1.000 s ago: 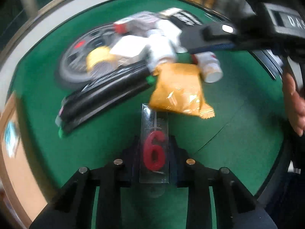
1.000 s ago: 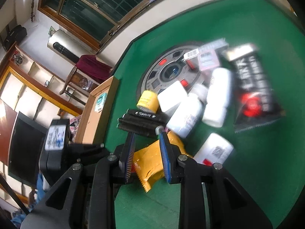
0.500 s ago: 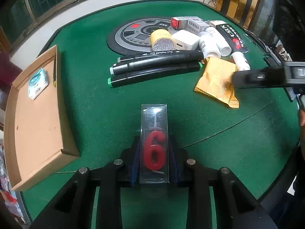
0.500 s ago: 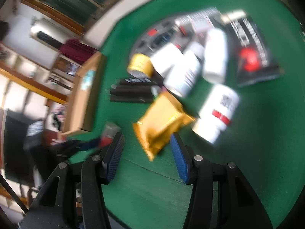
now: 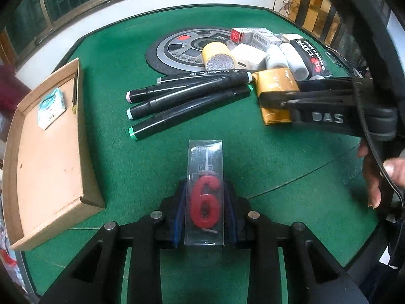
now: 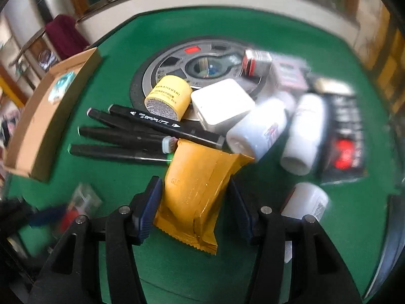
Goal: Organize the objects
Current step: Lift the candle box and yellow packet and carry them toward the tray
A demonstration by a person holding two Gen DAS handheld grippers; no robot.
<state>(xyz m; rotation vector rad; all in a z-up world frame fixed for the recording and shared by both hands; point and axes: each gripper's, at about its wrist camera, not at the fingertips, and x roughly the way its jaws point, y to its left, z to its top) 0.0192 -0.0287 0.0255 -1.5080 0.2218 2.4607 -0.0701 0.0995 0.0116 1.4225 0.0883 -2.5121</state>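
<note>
The clear candle box (image 5: pixel 204 192), with a red numeral 6 inside, stands upright between the pads of the left gripper (image 5: pixel 204 212), which is clamped on its lower half above the green table (image 5: pixel 278 167). At ten o'clock from the box, at the table's edge, lies the cardboard tray (image 5: pixel 86 177), holding a small teal-and-white packet (image 5: pixel 50 107) in its far corner. At twelve o'clock, black markers (image 5: pixel 187 101) lie side by side, their caps pointing to the tray.

At two o'clock from the box rests the gold foil packet (image 6: pixel 200 190), flat on the felt and touching the markers' right ends. The right gripper (image 6: pixel 196 207) straddles it: its jaws are opening, the blue pads (image 6: pixel 149 210) flank the packet's sides, and the right pad stands clear of the foil. A hand (image 5: pixel 374 177) shows at three o'clock in the left wrist view, behind that gripper.

Beyond the markers, a yellow canister (image 6: pixel 169 98) lies on its side on the round grey control panel (image 6: pixel 177 63), with a white charger block (image 6: pixel 222 103) just beside it. White bottles (image 6: pixel 258 129) lie toppled at one o'clock, next to a black sachet (image 6: pixel 344 136) with red print, and small cartons (image 5: pixel 255 36) sit at the far edge of the heap.
</note>
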